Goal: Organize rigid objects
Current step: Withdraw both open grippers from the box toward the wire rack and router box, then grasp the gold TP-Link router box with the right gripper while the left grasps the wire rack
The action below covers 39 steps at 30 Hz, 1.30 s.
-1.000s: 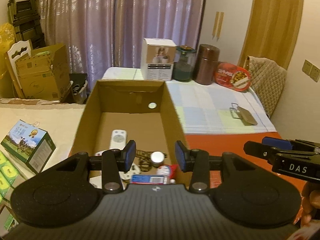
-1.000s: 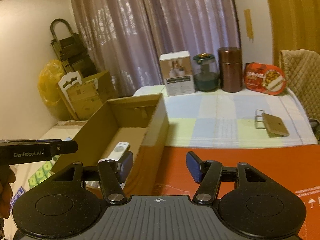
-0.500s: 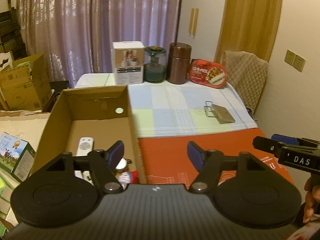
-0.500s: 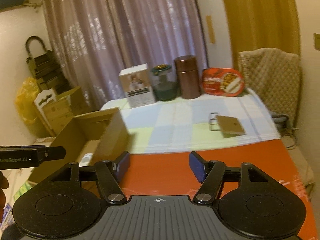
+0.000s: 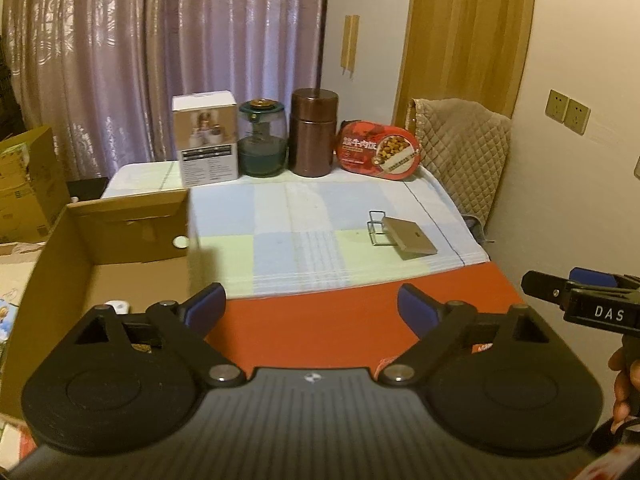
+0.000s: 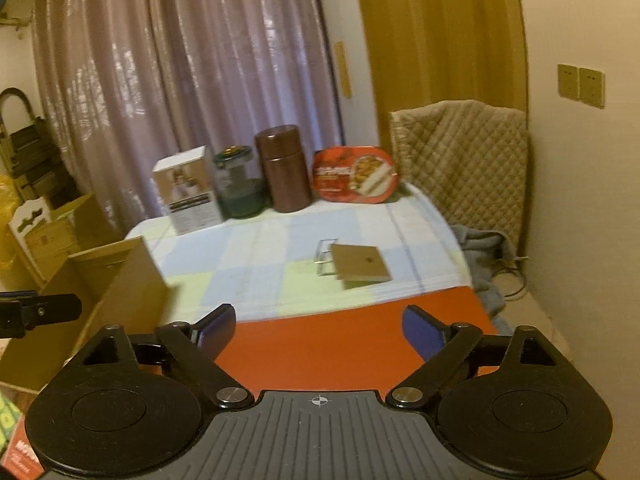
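In the left wrist view, the left gripper (image 5: 311, 306) sits at lower centre with its jaws opening and nothing between them; below them lies only the red surface (image 5: 320, 320). The cardboard box (image 5: 52, 256), at left of frame, already holds a white object (image 5: 117, 305) near its floor (other contents are hidden behind the finger linkage). The likely next item, a flat tan clip-stand (image 5: 406, 236), lies right of centre on the checked cloth (image 5: 304, 232), well apart from the fingertips; four containers line the cloth's far edge. The right gripper (image 5: 576, 300) enters at the right edge. In the right wrist view, the right gripper (image 6: 318, 330) likewise shows opening jaws with nothing between them, and the clip-stand (image 6: 358, 266) lies just above centre. Recommended approach: align one gripper square to the stand's long edges, descend low because it is thin, and close on the tan plate rather than on the wire loop, which would probably slip or pivot.
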Motion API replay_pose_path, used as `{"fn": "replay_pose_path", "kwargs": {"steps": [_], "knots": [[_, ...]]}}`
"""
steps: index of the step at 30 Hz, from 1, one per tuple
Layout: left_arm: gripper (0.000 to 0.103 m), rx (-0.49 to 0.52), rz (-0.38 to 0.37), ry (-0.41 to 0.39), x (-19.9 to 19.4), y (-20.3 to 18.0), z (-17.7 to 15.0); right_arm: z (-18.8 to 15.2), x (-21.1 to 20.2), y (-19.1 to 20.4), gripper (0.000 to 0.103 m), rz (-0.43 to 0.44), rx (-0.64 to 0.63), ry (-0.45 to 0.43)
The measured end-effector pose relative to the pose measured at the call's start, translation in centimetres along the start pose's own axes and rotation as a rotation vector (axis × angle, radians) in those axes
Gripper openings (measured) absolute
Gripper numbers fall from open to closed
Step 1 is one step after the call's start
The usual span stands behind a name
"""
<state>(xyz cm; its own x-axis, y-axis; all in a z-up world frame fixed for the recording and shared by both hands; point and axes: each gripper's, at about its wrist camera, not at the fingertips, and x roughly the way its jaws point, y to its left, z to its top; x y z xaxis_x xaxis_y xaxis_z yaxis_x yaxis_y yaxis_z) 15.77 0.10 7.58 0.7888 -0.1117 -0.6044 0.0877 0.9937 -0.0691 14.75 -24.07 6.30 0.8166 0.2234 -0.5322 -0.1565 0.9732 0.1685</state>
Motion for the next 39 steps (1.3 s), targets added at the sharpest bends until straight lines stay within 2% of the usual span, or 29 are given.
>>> {"fn": "replay_pose_path", "kwargs": {"steps": [7, 16, 23, 32, 36, 39], "knots": [[0.092, -0.022, -0.011, 0.028, 6.4, -1.2, 1.4, 1.1, 5.0, -3.0, 0.091, -0.001, 0.006, 0.018], [0.092, 0.004, 0.002, 0.071, 16.1, -1.6, 2.8, 2.3, 15.3, -6.7, 0.093, 0.052, 0.024, 0.036], [0.092, -0.006, 0.000, 0.095, 22.7, -1.8, 3.6, 2.6, 22.5, -9.3, 0.100, 0.090, 0.054, 0.053], [0.093, -0.069, -0.002, 0.108, 27.8, -2.8, 3.3, 2.0, 29.2, -11.2, 0.100, 0.198, 0.165, 0.124], [0.093, -0.067, -0.007, 0.115, 29.0, -3.0, 2.9, 1.7, 31.4, -11.4, 0.100, 0.172, 0.156, 0.157], [0.093, -0.072, -0.004, 0.118, 29.4, -2.8, 2.8, 1.7, 31.7, -11.1, 0.100, 0.175, 0.124, 0.141]]}}
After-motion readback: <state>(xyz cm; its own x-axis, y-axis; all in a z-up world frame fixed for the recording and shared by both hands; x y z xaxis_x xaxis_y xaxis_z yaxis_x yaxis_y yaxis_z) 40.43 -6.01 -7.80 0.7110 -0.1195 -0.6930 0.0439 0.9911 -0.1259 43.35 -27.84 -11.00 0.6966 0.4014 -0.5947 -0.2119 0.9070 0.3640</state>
